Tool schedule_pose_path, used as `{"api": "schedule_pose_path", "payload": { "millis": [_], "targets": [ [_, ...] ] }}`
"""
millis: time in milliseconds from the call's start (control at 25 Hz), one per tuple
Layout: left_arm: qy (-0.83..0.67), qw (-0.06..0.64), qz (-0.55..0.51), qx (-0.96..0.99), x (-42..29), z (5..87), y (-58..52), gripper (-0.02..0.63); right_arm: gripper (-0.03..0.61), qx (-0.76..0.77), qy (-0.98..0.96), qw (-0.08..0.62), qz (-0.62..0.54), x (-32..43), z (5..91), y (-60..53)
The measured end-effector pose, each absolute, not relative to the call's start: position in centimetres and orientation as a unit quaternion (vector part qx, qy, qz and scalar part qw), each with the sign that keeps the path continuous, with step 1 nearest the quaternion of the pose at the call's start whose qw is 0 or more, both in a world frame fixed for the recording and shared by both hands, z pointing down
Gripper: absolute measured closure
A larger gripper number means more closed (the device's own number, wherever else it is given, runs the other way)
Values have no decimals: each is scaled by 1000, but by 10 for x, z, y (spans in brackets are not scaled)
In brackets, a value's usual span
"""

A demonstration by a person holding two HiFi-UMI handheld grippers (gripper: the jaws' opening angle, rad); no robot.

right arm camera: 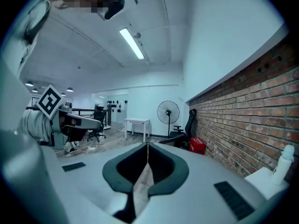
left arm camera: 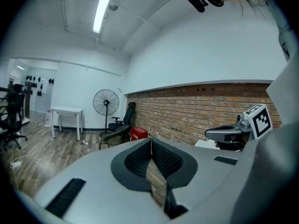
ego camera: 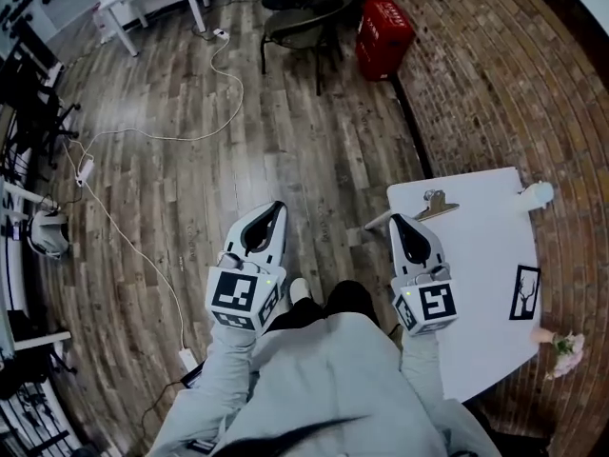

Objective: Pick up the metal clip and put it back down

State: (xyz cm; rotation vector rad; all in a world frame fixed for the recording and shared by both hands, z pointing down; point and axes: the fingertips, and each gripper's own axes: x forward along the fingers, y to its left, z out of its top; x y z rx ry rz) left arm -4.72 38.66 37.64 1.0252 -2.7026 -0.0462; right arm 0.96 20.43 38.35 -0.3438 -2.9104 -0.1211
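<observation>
Both held near level, side by side, jaws pressed together, empty: left gripper [ego camera: 274, 208] over wood floor [ego camera: 285, 131], right gripper [ego camera: 397, 221] near metal clip [ego camera: 434, 204] on white table [ego camera: 485, 255].

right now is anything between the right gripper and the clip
Nothing visible does. The clip lies at the table corner, just ahead and to the right of the right gripper, with a clear gap between them.
</observation>
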Motion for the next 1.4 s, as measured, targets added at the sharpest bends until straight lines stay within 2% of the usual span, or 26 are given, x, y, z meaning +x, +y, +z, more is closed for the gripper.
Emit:
{"api": "schedule_pose_path", "payload": {
  "millis": [400,840,1400],
  "targets": [
    [-892,146,-6,429,-106,398,306,584,554,-19,-991,133,-21,-9,411,126],
    [-816,130,19,563,-184,378,141,584,555,111,-986,128,-6,-48,402,6],
    [-686,116,46,717,-156,370,-15,584,555,312,-943,117,15,30,389,-82]
  ]
}}
